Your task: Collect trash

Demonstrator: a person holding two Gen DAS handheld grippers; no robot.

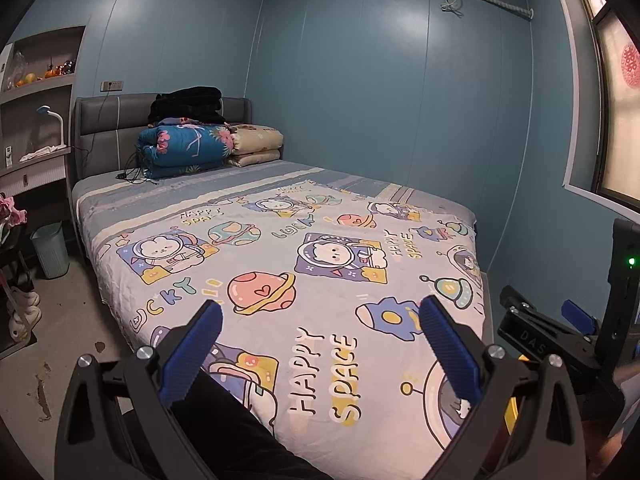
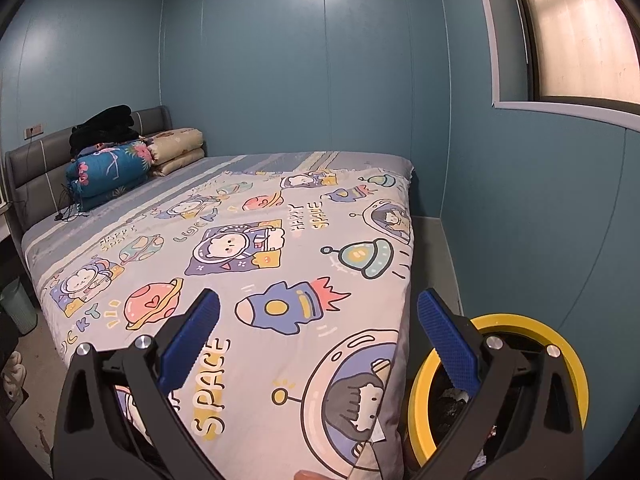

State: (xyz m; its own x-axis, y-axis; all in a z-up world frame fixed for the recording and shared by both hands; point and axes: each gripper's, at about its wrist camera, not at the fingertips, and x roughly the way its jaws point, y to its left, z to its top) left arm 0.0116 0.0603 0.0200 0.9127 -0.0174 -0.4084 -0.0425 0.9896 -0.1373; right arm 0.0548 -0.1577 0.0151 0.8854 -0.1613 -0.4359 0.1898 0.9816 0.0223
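My left gripper [image 1: 320, 312] is open and empty, held above the foot of a bed [image 1: 280, 248] with a cartoon space-print sheet. My right gripper [image 2: 318, 306] is open and empty over the bed's [image 2: 248, 240] right front corner; it also shows in the left wrist view [image 1: 560, 328] at the right edge. A yellow-rimmed bin [image 2: 560, 344] lined with a black bag stands on the floor right of the bed, below my right gripper's right finger, with some crumpled white trash [image 2: 454, 394] inside. No loose trash shows on the bed.
Folded quilts [image 1: 188, 148] and a black blanket [image 1: 186, 106] lie at the headboard with a black cable [image 1: 134, 176]. A light green bin [image 1: 50, 248] stands on the floor left of the bed. Shelves [image 1: 36, 92] and shoes [image 1: 24, 312] are at the left. A window [image 2: 580, 32] is at the right.
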